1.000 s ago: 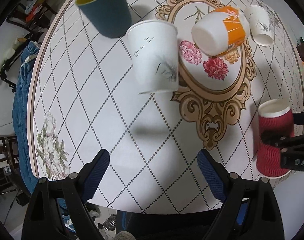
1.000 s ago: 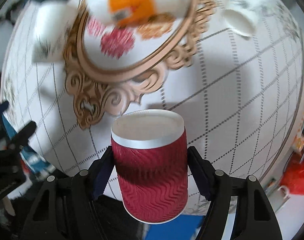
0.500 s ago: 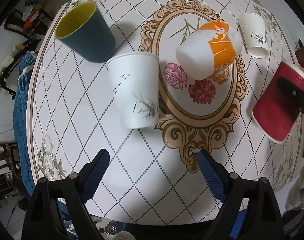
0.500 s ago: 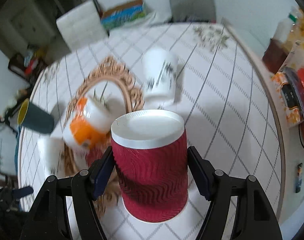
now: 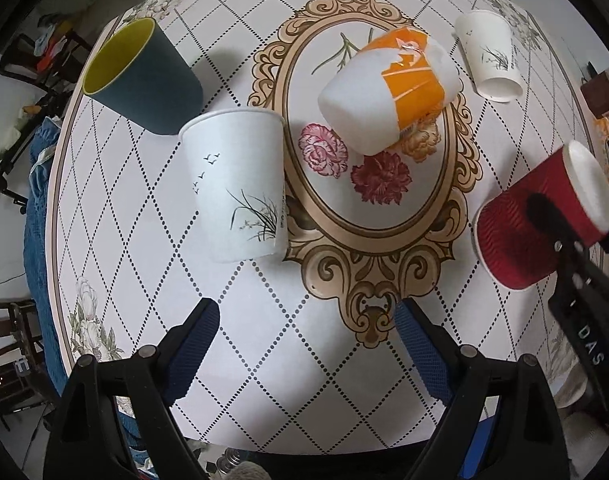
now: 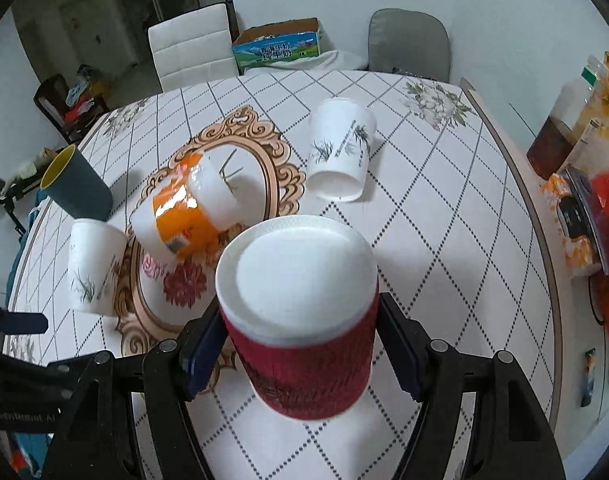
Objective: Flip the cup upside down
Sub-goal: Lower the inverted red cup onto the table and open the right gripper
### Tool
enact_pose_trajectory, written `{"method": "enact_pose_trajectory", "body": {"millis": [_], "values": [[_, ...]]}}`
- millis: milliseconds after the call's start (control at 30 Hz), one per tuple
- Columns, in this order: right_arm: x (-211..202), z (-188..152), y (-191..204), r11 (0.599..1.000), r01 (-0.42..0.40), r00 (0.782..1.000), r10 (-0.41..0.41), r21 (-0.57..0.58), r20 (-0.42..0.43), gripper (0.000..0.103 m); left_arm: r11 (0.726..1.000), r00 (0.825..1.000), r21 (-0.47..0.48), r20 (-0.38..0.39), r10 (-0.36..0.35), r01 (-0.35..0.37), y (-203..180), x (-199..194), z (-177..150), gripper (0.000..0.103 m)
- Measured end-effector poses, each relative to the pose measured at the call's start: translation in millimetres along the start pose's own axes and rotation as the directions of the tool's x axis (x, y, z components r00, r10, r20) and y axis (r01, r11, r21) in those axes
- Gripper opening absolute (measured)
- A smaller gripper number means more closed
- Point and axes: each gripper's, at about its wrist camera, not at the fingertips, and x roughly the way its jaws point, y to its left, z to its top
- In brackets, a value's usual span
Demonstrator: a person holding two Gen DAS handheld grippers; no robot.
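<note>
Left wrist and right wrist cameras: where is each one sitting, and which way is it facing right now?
Left wrist: above the near table edge, looking down past the open left gripper at the cups.
Right wrist: low over the table, facing the chairs; the right gripper holds the red cup, white base toward the lens.
Shared: red cup, orange-banded cup, teal cup.

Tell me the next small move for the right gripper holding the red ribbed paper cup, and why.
Probably lower it straight down onto the bare tablecloth and only then open. The right gripper clamps the red ribbed paper cup with its white base toward the camera, mouth down, seemingly tilted above the table.
</note>
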Motion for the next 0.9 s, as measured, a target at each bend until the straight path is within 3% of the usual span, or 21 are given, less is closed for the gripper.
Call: {"method": "enact_pose_trajectory", "body": {"millis": [200, 333, 633, 900], "values": [[2, -10, -3, 0.999, 0.024, 0.997, -0.021, 0.042, -0.075, 0.075, 1.000, 1.000, 0.027, 0.027, 0.002, -0.003, -11, -11, -6, 0.090], [-9, -15, -13, 0.993, 0.056, 0.993, -0.044, 0.107, -0.112, 0.093, 0.999, 0.998, 0.047, 0.063, 0.000, -0.003, -19, -22, -10, 0.098], [-67, -37, -36, 0.967, 0.199, 0.970, -0.171, 0.161, -0.172, 0.096, 0.997, 0.988, 0.076, 0.154, -0.025, 0.013, -29, -54, -26, 0.098], [-110, -49, -43, 0.963, 0.206, 0.972, -0.181, 0.175, -0.150, 0.096, 0.997, 0.973, 0.080, 0.226, -0.038, 0.020, -37, -89, -48, 0.098]]}}
